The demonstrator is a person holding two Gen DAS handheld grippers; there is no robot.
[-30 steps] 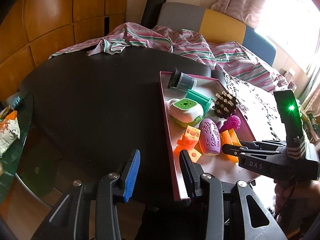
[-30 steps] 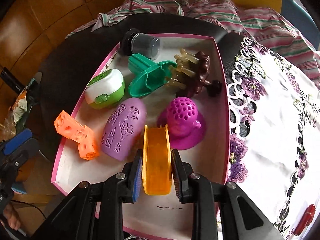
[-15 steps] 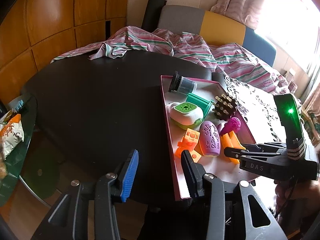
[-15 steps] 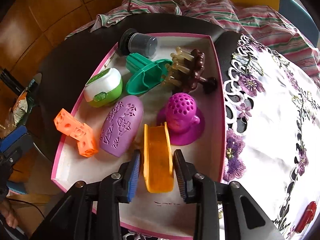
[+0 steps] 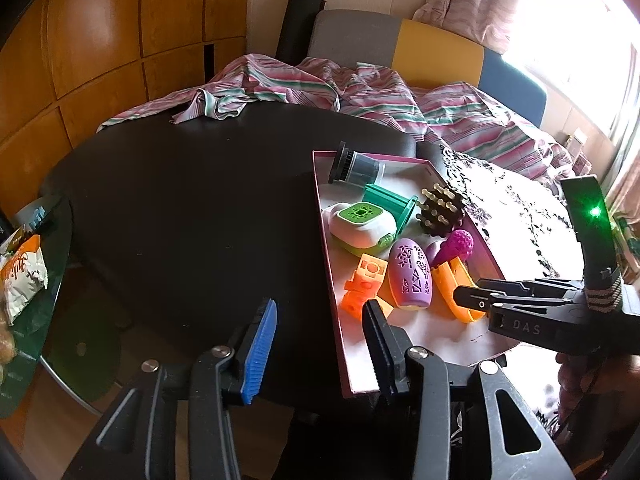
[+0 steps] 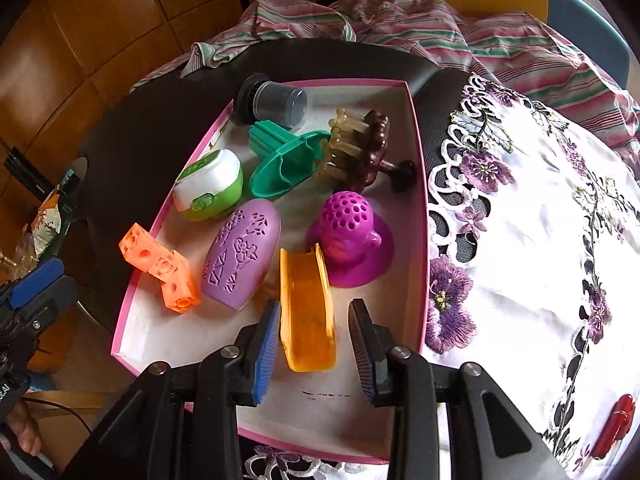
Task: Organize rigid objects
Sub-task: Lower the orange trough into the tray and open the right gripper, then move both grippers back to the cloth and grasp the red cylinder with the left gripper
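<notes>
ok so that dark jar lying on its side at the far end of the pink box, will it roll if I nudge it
Probably. The dark jar is round and lies on its side, so a sideways nudge should roll it. The green plastic piece beside it may stop it. It looks like rigid, light plastic; the ribbed lid should offer some grip.

Eight toys in my one pink tray (image 6: 418, 184).

I count one orange cube-block piece (image 6: 160, 266), one lilac egg-shaped shell (image 6: 242, 252), one orange-yellow chute (image 6: 306, 312), one magenta perforated head on a flared base (image 6: 350, 236), one white-and-green pod (image 6: 210, 186), one green funnel-like piece (image 6: 286, 160), one brown peg brush (image 6: 362, 150) and one dark cylinder with a ribbed cap (image 6: 272, 100). Around it: one embroidered cloth (image 6: 532, 240), one striped sheet (image 5: 288, 88), one red item (image 6: 612, 426).
</notes>
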